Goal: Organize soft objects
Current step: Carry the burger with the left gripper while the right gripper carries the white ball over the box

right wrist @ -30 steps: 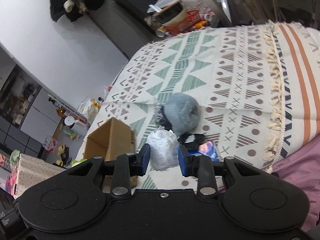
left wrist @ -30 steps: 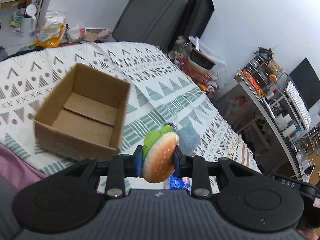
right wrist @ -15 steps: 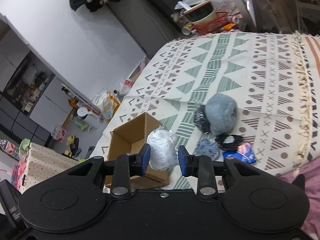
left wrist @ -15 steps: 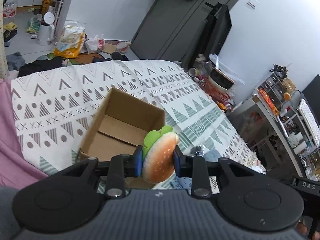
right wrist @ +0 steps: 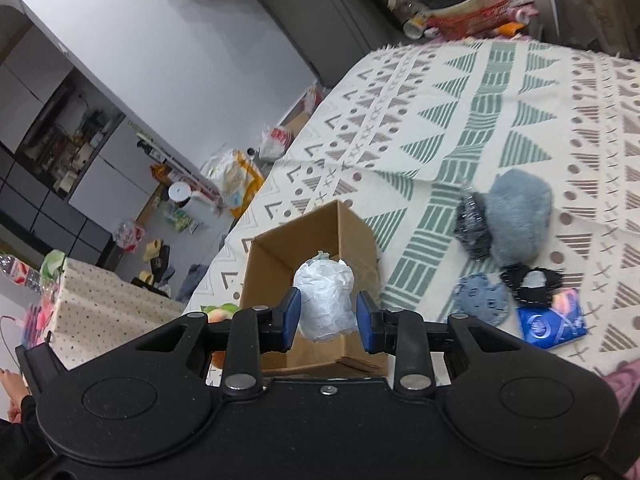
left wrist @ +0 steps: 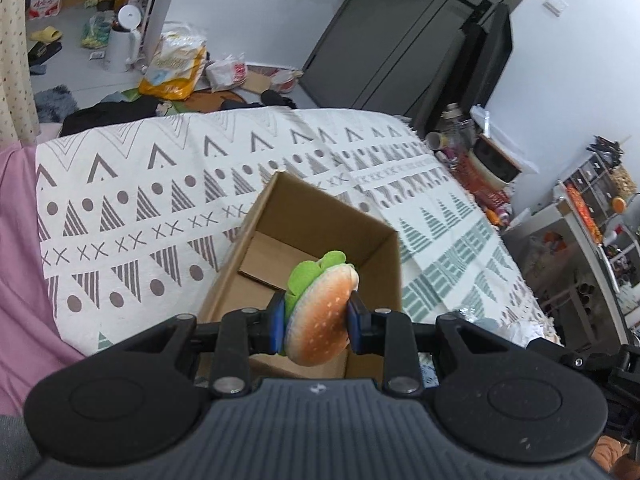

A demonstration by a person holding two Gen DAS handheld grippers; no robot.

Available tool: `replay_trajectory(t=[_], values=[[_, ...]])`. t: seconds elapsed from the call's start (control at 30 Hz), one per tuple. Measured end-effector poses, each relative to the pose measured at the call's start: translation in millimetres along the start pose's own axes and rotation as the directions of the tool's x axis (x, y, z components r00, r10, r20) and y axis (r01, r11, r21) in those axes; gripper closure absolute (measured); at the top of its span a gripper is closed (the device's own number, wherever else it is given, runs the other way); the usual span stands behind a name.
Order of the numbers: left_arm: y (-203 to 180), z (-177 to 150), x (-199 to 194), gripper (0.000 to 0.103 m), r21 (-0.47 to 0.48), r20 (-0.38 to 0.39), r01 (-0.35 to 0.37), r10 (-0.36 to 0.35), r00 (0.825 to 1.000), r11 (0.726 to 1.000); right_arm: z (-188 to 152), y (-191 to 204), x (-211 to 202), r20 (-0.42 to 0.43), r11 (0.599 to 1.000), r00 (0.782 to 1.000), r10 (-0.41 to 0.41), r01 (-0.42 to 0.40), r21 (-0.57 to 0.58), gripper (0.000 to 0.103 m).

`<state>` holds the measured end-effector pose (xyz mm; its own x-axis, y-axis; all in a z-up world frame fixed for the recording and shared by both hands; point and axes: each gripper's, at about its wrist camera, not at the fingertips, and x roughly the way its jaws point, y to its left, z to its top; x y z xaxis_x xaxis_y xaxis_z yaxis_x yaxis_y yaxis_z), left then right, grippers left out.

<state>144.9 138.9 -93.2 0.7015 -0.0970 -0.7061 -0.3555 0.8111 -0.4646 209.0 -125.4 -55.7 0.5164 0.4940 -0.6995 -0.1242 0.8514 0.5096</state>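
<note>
- The left gripper (left wrist: 316, 322) clenched a plush burger (left wrist: 320, 320) above the cardboard box (left wrist: 304, 216).
- The right gripper (right wrist: 328, 316) gripped a white wad (right wrist: 326, 300) over the same box.
- Best release: centre each well inside the walls, then open.

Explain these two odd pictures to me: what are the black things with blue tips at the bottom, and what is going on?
Each picture comes from a camera on a hand-held pincer tool; a person carries one in each hand. The left gripper squeezes a plush burger above an open cardboard box. The right gripper holds a crumpled white bundle near the same box. The box sits on a patterned blanket, where a fluffy grey-blue ball, a denim patch and a blue packet lie.
</note>
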Motion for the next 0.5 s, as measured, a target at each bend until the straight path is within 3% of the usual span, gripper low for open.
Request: replay_trajectory(t=[0.5], values=[[21.2, -0.9, 59.4, 0.071, -0.028, -0.109, -0.099, 0.096, 0.989, 0.995, -6.1, 17.2, 72.5, -0.102, 0.999, 0.994, -0.031, 0.028, -0.036, 0.073]])
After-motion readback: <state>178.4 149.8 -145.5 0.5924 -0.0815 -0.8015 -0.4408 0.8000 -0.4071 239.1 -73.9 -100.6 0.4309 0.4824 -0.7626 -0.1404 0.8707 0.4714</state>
